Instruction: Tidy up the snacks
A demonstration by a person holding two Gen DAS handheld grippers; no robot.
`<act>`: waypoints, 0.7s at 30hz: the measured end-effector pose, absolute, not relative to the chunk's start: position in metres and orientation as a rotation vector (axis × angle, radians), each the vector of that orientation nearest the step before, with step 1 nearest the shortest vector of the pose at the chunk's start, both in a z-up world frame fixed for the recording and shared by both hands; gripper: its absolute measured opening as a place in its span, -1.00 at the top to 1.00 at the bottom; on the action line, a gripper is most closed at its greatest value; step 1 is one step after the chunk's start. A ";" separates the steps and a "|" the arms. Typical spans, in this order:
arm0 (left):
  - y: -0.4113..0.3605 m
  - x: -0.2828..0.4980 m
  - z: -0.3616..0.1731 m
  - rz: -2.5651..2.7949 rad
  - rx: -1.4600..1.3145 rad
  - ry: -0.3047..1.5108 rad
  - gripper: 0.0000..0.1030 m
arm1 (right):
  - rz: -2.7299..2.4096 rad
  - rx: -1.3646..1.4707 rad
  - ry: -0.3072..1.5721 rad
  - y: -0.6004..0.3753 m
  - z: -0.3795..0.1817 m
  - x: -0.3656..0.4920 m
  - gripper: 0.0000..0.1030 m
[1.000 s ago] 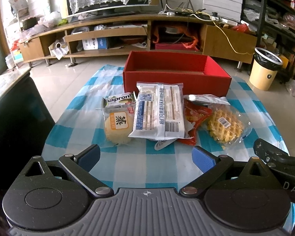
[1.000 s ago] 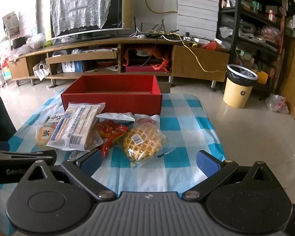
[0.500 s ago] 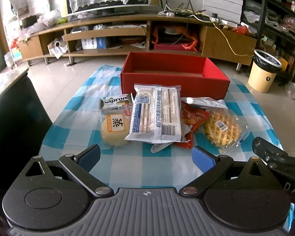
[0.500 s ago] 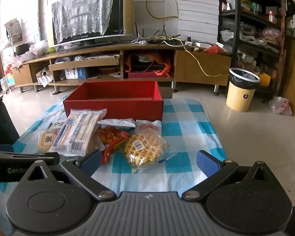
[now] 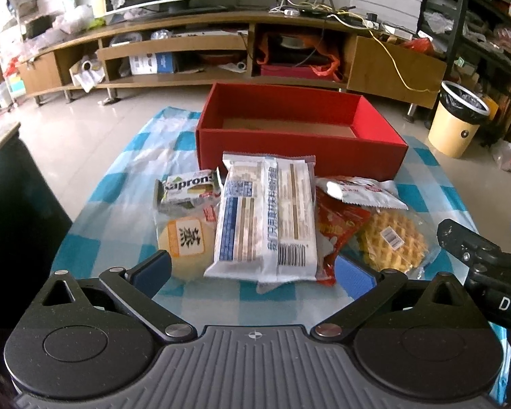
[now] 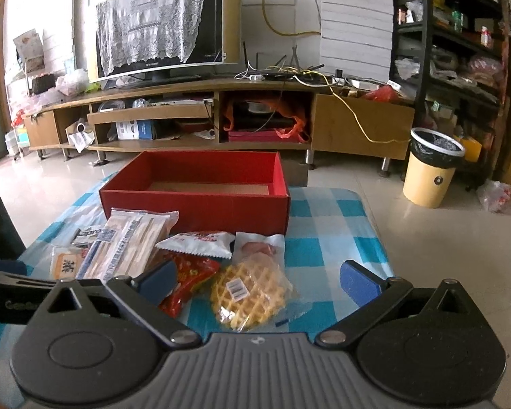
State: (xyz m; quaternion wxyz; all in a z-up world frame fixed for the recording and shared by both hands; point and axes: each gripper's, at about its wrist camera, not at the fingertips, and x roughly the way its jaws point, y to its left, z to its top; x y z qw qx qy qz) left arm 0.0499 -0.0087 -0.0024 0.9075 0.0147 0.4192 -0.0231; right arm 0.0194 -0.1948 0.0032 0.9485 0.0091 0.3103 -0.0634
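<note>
Lying in a loose overlapping heap on the checked blue-and-white cloth of the counter (image 5: 119,184): long white crinkled wrapper (image 5: 265,218), round yellow bun pack (image 5: 185,243), small "Kapron" packet (image 5: 187,187), glossy red foil bag (image 5: 337,228), clear-bagged grid-textured waffle (image 6: 248,294). Standing just behind them, a rectangular red cardboard box (image 5: 299,146) is showing a bare brown floor. Left claw (image 5: 252,271) and right claw (image 6: 259,281) are both hovering near the heap, spread wide, gripping nothing.
</note>
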 end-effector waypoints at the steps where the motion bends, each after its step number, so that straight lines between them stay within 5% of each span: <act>1: -0.009 0.053 -0.003 -0.049 0.032 0.868 -1.00 | -0.123 0.018 0.635 -0.195 0.003 0.022 -0.94; 17: -0.011 0.079 -0.007 -0.053 0.069 0.863 -1.00 | -0.106 0.050 0.679 -0.200 -0.002 0.047 -0.92; 21: -0.012 0.081 -0.007 -0.064 0.071 0.854 -1.00 | -0.094 0.067 0.704 -0.202 -0.004 0.054 -0.73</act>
